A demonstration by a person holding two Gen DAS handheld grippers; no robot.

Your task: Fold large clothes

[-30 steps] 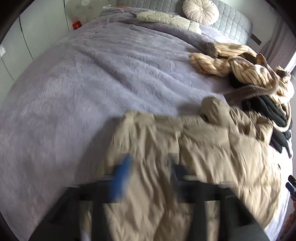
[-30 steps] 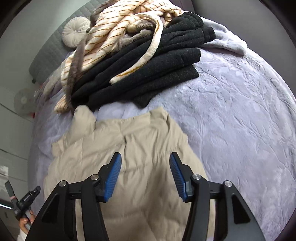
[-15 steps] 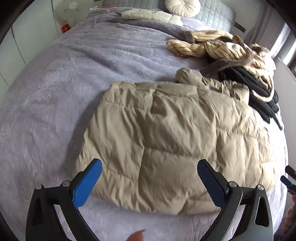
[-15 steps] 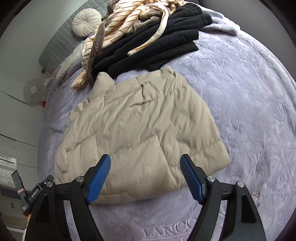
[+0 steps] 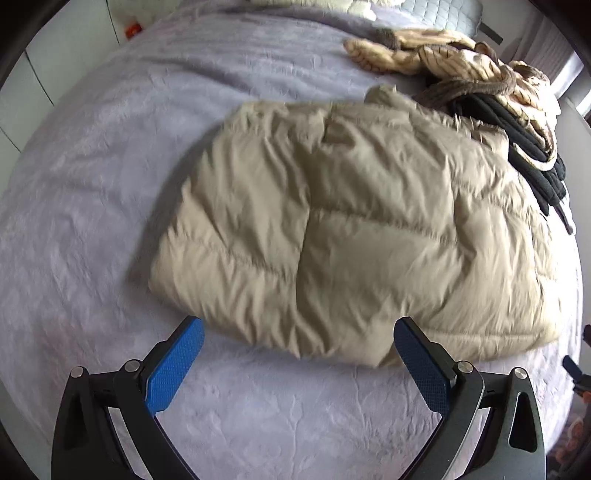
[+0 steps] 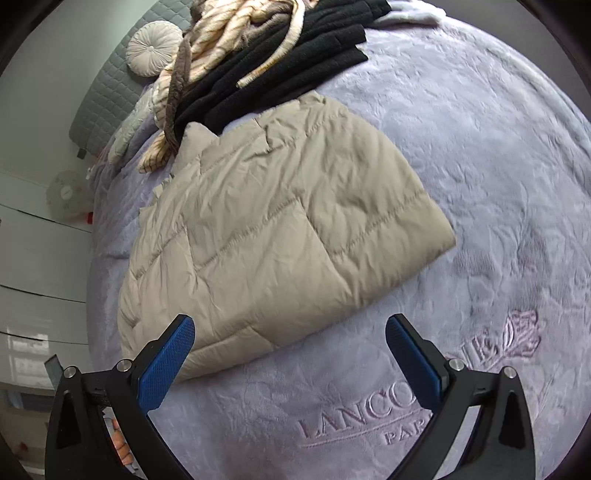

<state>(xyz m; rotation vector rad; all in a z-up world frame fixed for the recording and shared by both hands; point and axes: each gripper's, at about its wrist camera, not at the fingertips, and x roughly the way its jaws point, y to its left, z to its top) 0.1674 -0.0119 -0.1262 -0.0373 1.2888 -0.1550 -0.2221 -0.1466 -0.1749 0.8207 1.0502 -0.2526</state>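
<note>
A beige quilted puffer jacket [image 5: 351, 229] lies folded flat on the lilac fleece blanket [image 5: 110, 166], also seen in the right wrist view [image 6: 280, 236]. My left gripper [image 5: 299, 354] is open and empty, held just short of the jacket's near edge. My right gripper [image 6: 290, 350] is open and empty, above the jacket's near edge and the blanket [image 6: 480, 166].
A pile of black [image 6: 288, 70] and cream striped clothes [image 6: 225, 33] lies beyond the jacket, also in the left wrist view [image 5: 491, 81]. A round cushion [image 6: 153, 48] leans on the grey headboard [image 6: 107, 96]. White cupboards stand at the left.
Both grippers have let go of the jacket, opened wide and pulled back toward the bed's near edge. The jacket now lies flat, folded.
</note>
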